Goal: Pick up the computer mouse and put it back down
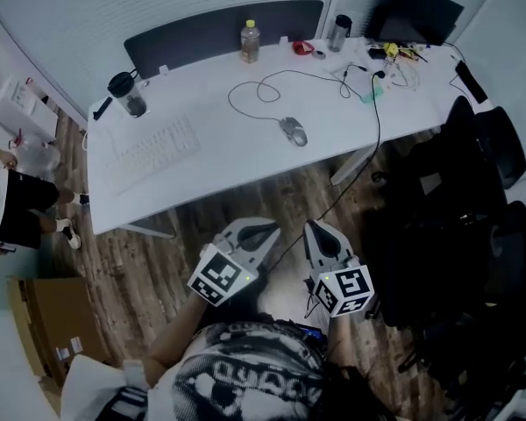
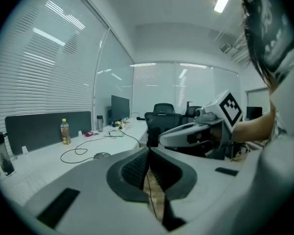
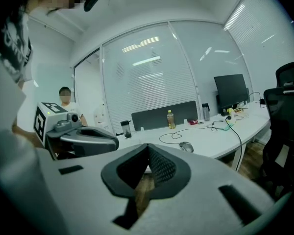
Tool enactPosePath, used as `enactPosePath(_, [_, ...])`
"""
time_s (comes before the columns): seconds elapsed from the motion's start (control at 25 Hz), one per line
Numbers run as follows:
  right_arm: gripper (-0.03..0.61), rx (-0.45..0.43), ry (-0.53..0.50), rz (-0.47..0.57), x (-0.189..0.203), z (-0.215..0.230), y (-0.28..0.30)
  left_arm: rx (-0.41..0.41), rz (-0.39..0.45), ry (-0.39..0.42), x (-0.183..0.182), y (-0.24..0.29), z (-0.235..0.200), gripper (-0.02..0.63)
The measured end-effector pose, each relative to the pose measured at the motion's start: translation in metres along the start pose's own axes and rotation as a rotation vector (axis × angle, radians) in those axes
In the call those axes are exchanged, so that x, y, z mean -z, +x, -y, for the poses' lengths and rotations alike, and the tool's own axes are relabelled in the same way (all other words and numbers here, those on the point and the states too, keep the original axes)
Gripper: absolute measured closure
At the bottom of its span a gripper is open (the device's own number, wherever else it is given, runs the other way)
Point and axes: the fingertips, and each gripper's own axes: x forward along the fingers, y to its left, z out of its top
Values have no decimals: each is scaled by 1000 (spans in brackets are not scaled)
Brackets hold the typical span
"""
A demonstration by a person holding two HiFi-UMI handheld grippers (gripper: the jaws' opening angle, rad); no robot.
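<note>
White desk: computer mouse mid-surface. From the mouse: keyboard at 9 o'clock, lidded cup at 10, bottle at 11, flask at 1, monitor at 2.

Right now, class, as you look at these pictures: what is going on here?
A person stands back from the white desk, holding a gripper in each hand. The left gripper and right gripper are both shut and empty, held over the wooden floor short of the desk edge. The computer mouse lies untouched on the desk, with a keyboard further left in the head view. Nothing has been picked up yet.
</note>
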Motion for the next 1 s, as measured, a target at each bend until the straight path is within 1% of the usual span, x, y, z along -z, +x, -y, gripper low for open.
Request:
enactPosePath(0.28, [578,11,-3,-20,-25,36,74,-2,-41,-11,8,29,-74,609])
enactPosePath(0.52, [578,24,-20,-40,-37,53,117,-5,-42,-19,10,48,-127,609])
enactPosePath(0.64, [578,34,-25,-62,-37,61,125,8,-35,-12,6,58,-141,609])
enactPosePath(0.8, [578,52,-19,-81,-34,76,134,23,-25,-11,5,72,-148,609])
enactPosePath(0.88, [578,46,-18,-90,-32,80,141,17,-26,-22,6,75,-151,609])
enactPosePath(1.0, [578,11,-20,-111,-29,85,152,-6,-39,-50,9,78,-155,609])
